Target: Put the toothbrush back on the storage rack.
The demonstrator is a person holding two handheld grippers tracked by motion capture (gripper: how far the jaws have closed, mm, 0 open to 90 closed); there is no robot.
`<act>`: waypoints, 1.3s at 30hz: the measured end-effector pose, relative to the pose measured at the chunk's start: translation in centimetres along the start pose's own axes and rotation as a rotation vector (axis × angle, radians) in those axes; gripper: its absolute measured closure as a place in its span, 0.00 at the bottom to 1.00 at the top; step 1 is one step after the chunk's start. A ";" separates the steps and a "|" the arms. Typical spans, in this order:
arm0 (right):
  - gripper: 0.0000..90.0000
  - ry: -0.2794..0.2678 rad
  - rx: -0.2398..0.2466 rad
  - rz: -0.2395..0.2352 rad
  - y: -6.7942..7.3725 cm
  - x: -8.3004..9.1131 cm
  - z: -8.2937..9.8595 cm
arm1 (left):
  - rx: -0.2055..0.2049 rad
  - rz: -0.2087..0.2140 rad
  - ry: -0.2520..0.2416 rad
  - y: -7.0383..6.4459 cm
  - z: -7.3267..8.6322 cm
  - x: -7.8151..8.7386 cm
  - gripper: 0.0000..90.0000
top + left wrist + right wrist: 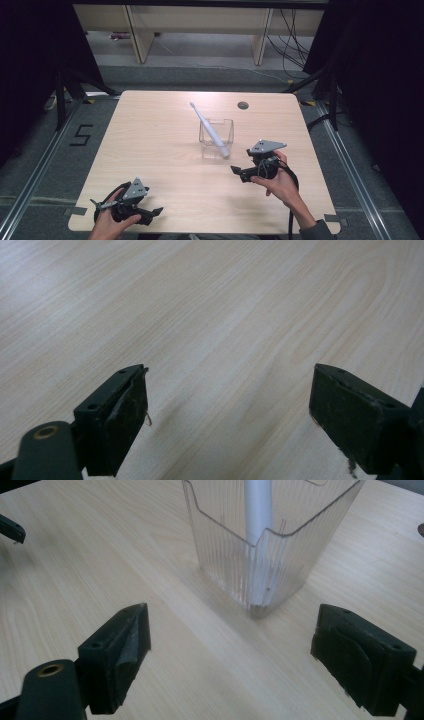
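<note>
A white toothbrush point(209, 129) stands slanted in a clear ribbed plastic cup point(216, 138) near the middle of the light wooden table point(160, 145); its head leans up and to the far left. In the right gripper view the cup point(280, 545) and the toothbrush handle point(259, 510) are just ahead of the jaws. My right gripper point(239, 172) point(230, 655) is open and empty, a little to the right of the cup and nearer to me. My left gripper point(155, 214) point(230, 417) is open over bare wood at the near left edge.
A round cable hole point(243, 105) sits in the far right part of the tabletop. Beyond the table stand wooden desk legs point(142, 40) and loose cables point(292, 37) on the floor. Metal floor rails point(350, 165) run along both sides.
</note>
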State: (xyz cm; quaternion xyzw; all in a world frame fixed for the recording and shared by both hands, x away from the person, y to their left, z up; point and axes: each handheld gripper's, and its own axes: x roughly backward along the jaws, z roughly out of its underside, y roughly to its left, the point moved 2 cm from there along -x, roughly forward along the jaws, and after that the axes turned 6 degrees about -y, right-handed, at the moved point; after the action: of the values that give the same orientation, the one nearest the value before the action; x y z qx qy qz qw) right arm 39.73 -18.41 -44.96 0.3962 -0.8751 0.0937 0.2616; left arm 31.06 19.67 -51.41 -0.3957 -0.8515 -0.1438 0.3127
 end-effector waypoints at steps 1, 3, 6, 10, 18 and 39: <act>0.18 0.001 -0.010 0.013 0.1 0.2 0.3 | -0.001 0.000 0.001 0.0 0.0 0.0 0.17; 0.18 0.004 -0.015 0.013 0.1 0.3 0.9 | 0.003 0.000 0.000 -0.1 0.0 0.0 0.17; 0.18 0.008 0.004 0.011 0.0 0.4 1.5 | -0.002 0.001 0.000 0.0 0.0 0.0 0.17; 0.18 0.025 -0.006 0.019 0.2 0.6 2.2 | 0.006 0.003 -0.003 0.0 0.0 0.0 0.17; 0.18 0.034 -0.011 0.012 0.3 0.5 3.3 | -0.001 0.000 0.000 0.0 0.0 0.0 0.17; 0.19 0.051 -0.048 0.041 0.3 2.0 6.3 | 0.015 0.000 -0.011 -0.1 0.0 0.0 0.17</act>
State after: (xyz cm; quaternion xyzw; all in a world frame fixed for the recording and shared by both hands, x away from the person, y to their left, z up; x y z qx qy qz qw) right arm 36.02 -21.86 -49.23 0.3694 -0.8779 0.0881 0.2915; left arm 30.96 19.57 -51.47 -0.3940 -0.8542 -0.1352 0.3111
